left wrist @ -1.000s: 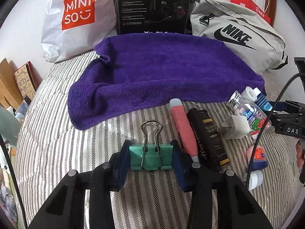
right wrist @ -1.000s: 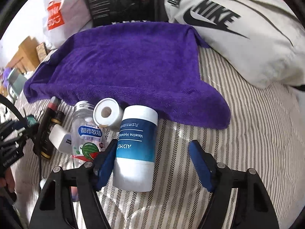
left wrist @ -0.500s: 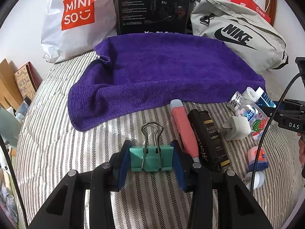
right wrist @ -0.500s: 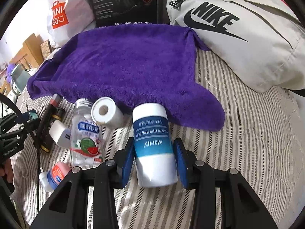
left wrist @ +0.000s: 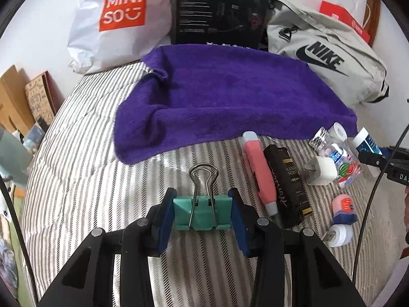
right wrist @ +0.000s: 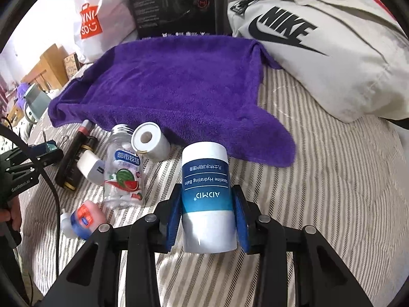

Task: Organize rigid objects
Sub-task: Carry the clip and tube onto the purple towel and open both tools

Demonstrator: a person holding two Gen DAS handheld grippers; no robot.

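left gripper [left wrist: 203, 215] clamps binder clip [left wrist: 202, 213]; right gripper [right wrist: 207, 220] just closing, gripping balm jar [right wrist: 207, 194]

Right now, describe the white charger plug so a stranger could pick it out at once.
Find the purple towel; the clutter lies along its near edge. The white charger plug sits between the black box and the watermelon-label bottle, the only plain white cube.

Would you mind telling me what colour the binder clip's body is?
The binder clip has a teal-green body with silver wire handles, seen best in the left wrist view.
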